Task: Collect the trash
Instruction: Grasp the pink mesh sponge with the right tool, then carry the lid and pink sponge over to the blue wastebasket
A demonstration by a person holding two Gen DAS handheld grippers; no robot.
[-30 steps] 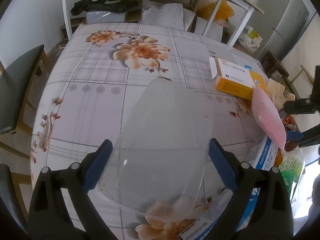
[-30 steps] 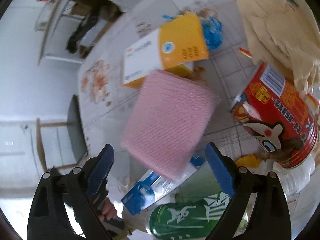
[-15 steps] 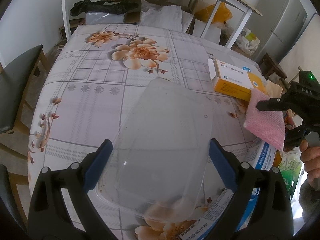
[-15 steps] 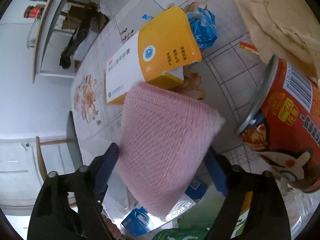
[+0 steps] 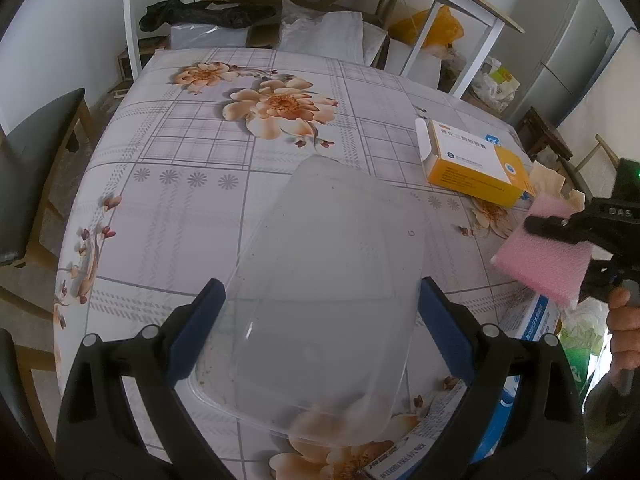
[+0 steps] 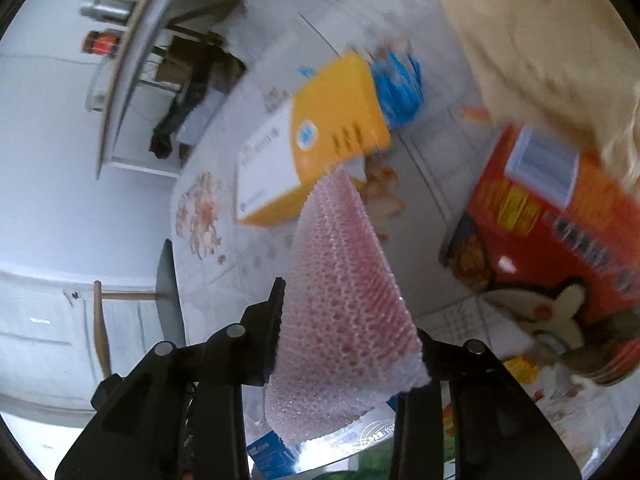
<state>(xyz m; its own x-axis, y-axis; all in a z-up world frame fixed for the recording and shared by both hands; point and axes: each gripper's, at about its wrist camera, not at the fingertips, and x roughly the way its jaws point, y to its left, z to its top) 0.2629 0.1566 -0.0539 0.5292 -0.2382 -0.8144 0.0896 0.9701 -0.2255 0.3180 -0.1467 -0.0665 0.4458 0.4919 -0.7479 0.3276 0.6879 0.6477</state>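
Left wrist view: the left gripper (image 5: 320,316) clamps a clear tray (image 5: 320,300), a blue pad against each side, above the floral table (image 5: 180,184). Only this view shows the wider room and the right gripper (image 5: 560,236) from outside, at the right edge, with a hand (image 5: 624,332) on its handle. Its black fingers pinch a pink foam sheet (image 5: 540,256), lifted off the table beside a yellow box (image 5: 476,164). A second ago the foam lay against the box and the blue carton (image 5: 532,320) with the fingers apart; the tray has not shifted.

Right wrist view: blurred. Here alone the grip shows close: the right gripper (image 6: 348,344) has just been closing and now squeezes the foam (image 6: 340,320) between its jaws, bowing it. Also only here: a red can (image 6: 560,240) at right, tan paper (image 6: 540,20) above it, a blue wrapper (image 6: 400,84) behind the box (image 6: 312,148). Earlier the jaws stood wide with the foam flat.
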